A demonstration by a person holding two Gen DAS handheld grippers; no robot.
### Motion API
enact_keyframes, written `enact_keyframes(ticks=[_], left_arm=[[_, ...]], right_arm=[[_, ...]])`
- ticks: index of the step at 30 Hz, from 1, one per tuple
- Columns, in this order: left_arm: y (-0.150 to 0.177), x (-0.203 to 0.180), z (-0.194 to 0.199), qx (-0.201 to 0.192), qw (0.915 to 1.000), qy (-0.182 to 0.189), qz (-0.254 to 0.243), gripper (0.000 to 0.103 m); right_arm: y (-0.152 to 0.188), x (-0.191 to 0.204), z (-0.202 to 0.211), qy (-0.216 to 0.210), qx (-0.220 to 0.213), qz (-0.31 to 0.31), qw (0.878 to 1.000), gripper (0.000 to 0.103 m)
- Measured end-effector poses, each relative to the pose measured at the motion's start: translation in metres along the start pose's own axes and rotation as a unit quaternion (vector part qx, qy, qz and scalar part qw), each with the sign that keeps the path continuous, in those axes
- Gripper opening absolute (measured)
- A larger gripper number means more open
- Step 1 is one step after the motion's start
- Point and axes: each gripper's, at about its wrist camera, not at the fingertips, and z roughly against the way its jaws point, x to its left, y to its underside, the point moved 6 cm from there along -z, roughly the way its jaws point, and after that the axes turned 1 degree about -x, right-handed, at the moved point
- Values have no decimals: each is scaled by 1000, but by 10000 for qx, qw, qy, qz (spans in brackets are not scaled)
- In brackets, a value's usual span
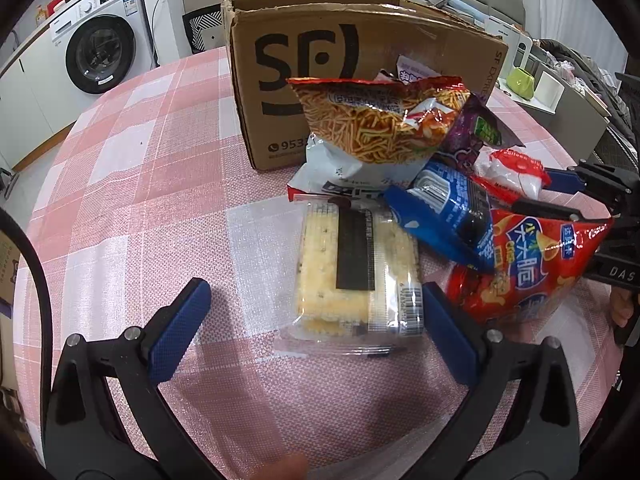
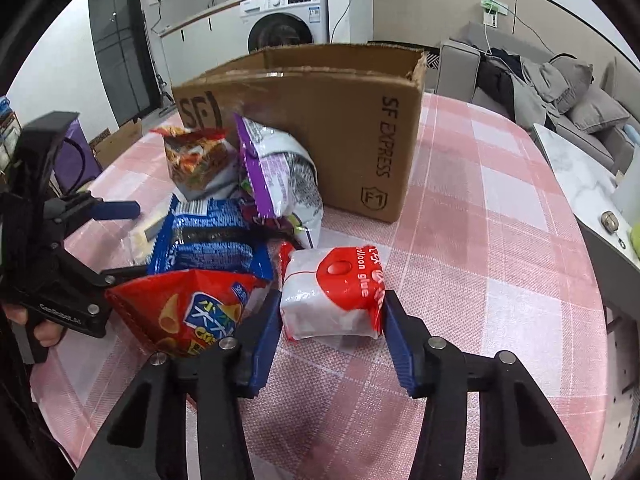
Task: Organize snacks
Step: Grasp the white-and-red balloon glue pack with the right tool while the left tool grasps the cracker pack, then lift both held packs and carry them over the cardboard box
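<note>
A pile of snack packs lies on the pink checked tablecloth before an open SF cardboard box (image 1: 360, 76) (image 2: 340, 128). My left gripper (image 1: 316, 308) is open around the near end of a clear-wrapped cracker pack (image 1: 356, 268), its fingers not pressing it. My right gripper (image 2: 332, 328) stands on either side of a white and red "balloon glue" packet (image 2: 332, 296), its pads (image 2: 268, 328) at or very near the packet's sides; contact is unclear. A red chip bag (image 1: 532, 264) (image 2: 184, 312), a blue bag (image 1: 448, 212) (image 2: 212, 240), a noodle-snack bag (image 1: 380, 120) (image 2: 196, 160) and a purple bag (image 2: 276, 176) lie between.
The round table's edge (image 2: 592, 264) curves off at the right. A washing machine (image 1: 100, 44) and counter stand beyond the table, a grey sofa (image 2: 540, 80) with clothes on the other side. A white side table (image 2: 580, 184) stands to the right.
</note>
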Motion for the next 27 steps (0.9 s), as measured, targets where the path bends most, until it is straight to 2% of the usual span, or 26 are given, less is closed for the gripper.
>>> enact_keyframes(ticks=[5, 7, 10, 12, 27], left_arm=[[1, -1, 2, -9, 10000, 40, -13, 101], [1, -2, 4, -67, 9999, 109, -5, 96], [1, -8, 9, -176, 9995, 259, -105, 77], [1, -12, 12, -227, 9991, 306, -179, 58], [-5, -14, 24, -353, 9978, 554, -65, 55]], right_arm=[[-2, -3, 6, 21, -81, -50, 10000, 50], [-2, -3, 7, 16, -111, -57, 9999, 50], [-3, -2, 8, 19, -135, -38, 9999, 50], [-4, -2, 8, 20, -147, -39, 9999, 50], [-4, -6, 17, 35, -276, -91, 9996, 49]])
